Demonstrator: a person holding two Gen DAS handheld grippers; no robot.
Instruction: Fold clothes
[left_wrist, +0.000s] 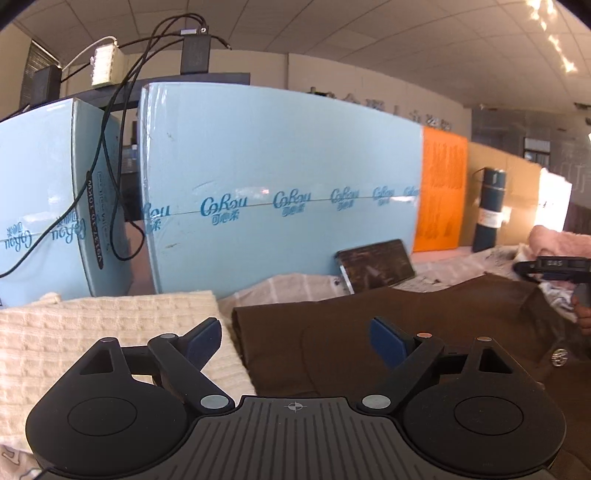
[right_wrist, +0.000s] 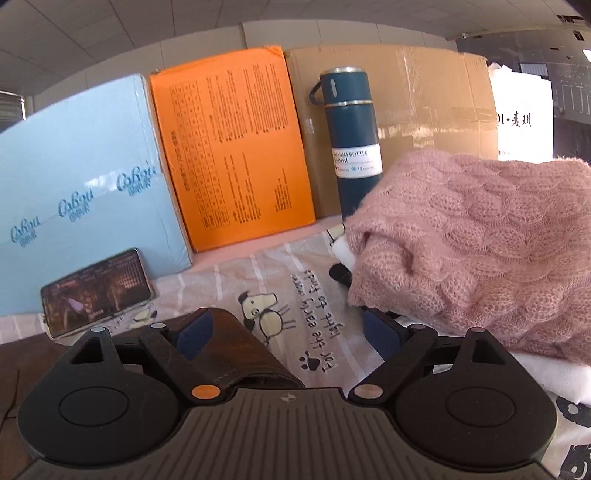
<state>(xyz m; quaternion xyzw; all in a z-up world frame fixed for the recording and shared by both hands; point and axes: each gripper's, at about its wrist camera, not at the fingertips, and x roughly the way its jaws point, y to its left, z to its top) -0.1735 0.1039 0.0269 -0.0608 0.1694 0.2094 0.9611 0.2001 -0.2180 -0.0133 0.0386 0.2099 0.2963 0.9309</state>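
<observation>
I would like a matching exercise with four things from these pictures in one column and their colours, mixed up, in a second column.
Things:
1. knitted sweater
2. vacuum bottle
3. garment under the left tongs
4. waffle-textured cloth

Colours:
A. brown
B. cream
C. pink
D. dark blue

Pairs: 1-C, 2-D, 3-A, 4-B
</observation>
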